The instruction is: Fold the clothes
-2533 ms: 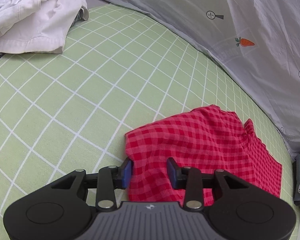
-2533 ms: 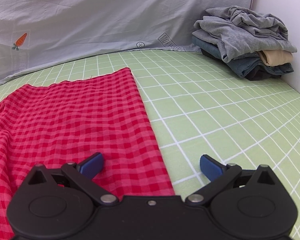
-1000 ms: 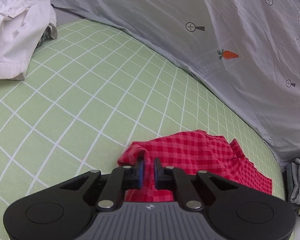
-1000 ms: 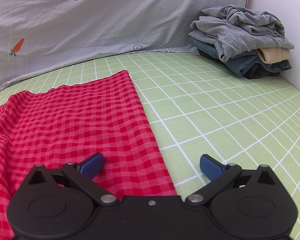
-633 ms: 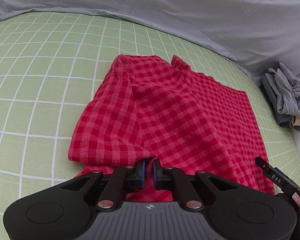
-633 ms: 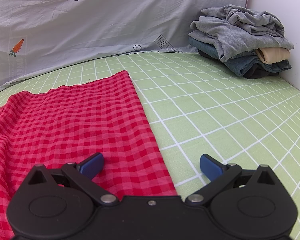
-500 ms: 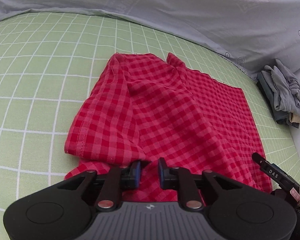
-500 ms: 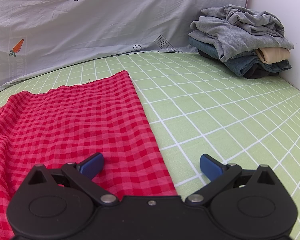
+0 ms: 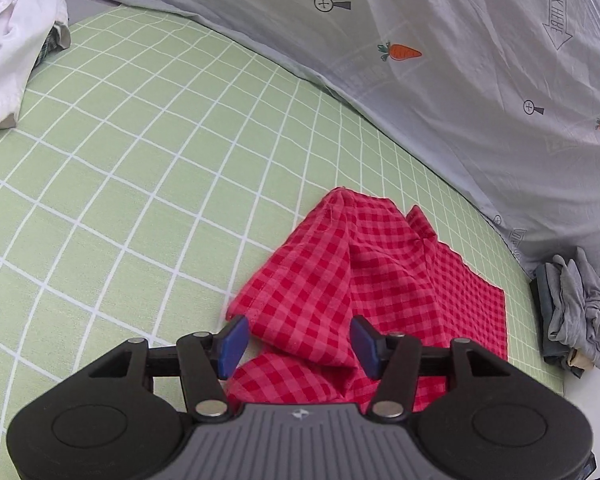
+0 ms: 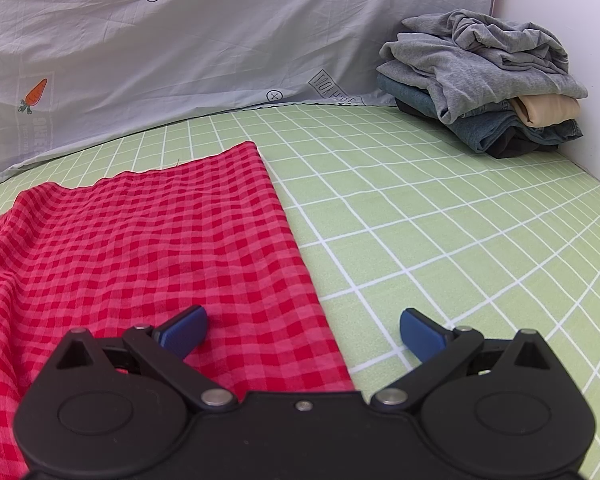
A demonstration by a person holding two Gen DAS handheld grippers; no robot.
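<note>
Lying on the green checked bed sheet, the red gingham cloth is half folded, its left part flopped over the rest in a loose heap. Left gripper is hovering over that heap, jaws apart, holding nothing. Right gripper is straddling the cloth's right edge, jaws wide apart. Fabric looks thin, light, limp; best pinched at a hemmed corner. Folded clothes stack is sitting well right of the cloth.

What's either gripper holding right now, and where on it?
Nothing. Left gripper is open over the red checked cloth's folded flap; right gripper is open straddling its right edge.
</note>
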